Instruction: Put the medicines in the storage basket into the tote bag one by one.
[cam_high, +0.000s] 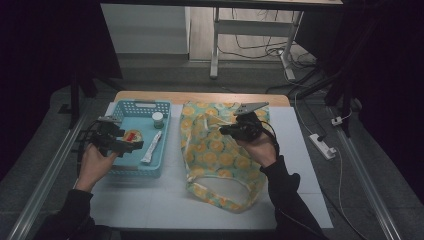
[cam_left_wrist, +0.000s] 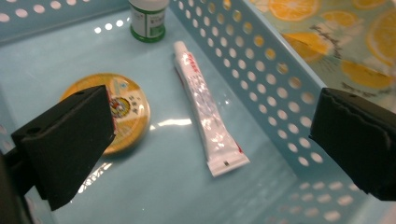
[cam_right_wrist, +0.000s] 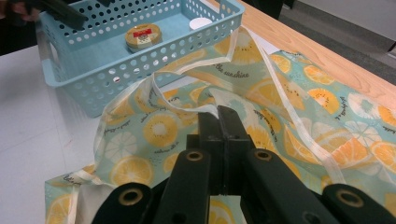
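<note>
A blue perforated basket (cam_high: 145, 104) at the table's left holds a round yellow tin (cam_left_wrist: 128, 112), a white tube (cam_left_wrist: 205, 116) and a small green-labelled bottle (cam_left_wrist: 148, 18). My left gripper (cam_high: 134, 145) hovers over the basket's near end, open. Its jaws stand wide on either side of the tube without touching it. A fabric bag (cam_high: 215, 150) printed with citrus slices lies flat beside the basket. My right gripper (cam_right_wrist: 218, 112) is shut on the bag's upper edge and holds that fabric slightly raised.
The basket's right wall (cam_left_wrist: 261, 70) lies against the bag (cam_left_wrist: 336, 37). White mat (cam_high: 150, 200) stretches toward the front edge. A bare wooden strip (cam_high: 200, 96) runs along the table's far side. On the floor at the right lie a power strip (cam_high: 322, 145) and cables.
</note>
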